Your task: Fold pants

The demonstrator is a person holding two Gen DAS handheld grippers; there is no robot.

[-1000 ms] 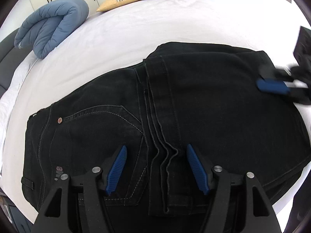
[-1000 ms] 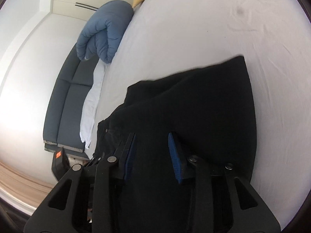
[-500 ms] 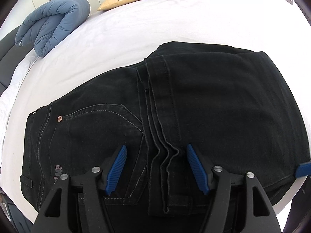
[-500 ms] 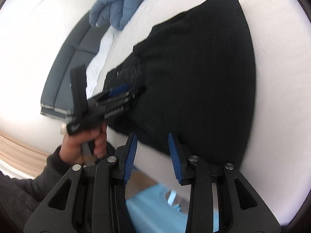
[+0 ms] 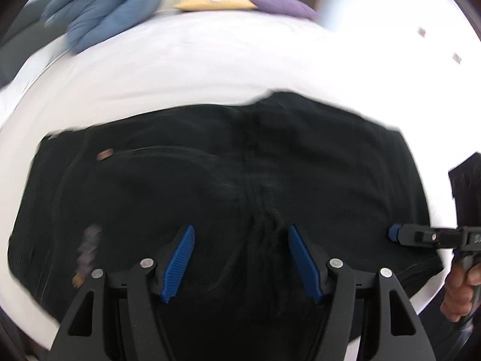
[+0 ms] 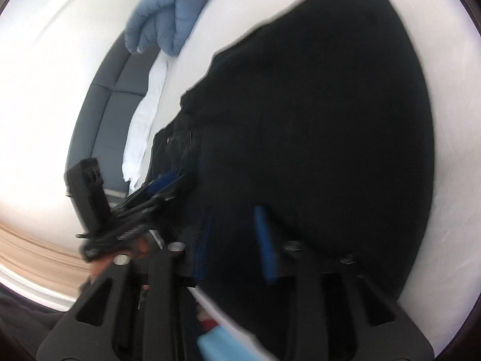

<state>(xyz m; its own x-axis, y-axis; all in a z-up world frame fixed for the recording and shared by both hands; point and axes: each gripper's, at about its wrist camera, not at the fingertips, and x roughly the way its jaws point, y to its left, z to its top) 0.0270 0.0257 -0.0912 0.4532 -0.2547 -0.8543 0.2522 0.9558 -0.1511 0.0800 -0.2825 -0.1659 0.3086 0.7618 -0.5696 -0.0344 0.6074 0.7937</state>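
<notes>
Left wrist view: your left tongs hang wide apart over the black pants, which lie partly folded on the white bed, the blue pads straddling the bunched hems near the front edge and gripping nothing. At the right margin, your right tongs reach in at the pants' right edge; from this angle you cannot tell whether they hold cloth. A blue duvet, a yellow pillow and a purple pillow sit at the far side of the bed, well apart from the work.

Right wrist view: your right tongs show a gap between their blue pads, over dark denim, though blur hides whether fabric sits inside. The pants fill most of the view, with the left tongs visible at their far end and a grey sofa beyond the bed.

The risk, judging from this layout: the hems form a thick, uneven stack of several layers, and a shallow bite could catch only the top ones, letting the lower layers slide out and skew the fold. Both views are smeared, which suggests quick movement; closing at speed could miss the edge altogether. The pants also lie close to the bed's near edge, so a careless pull toward you could drag them off.
</notes>
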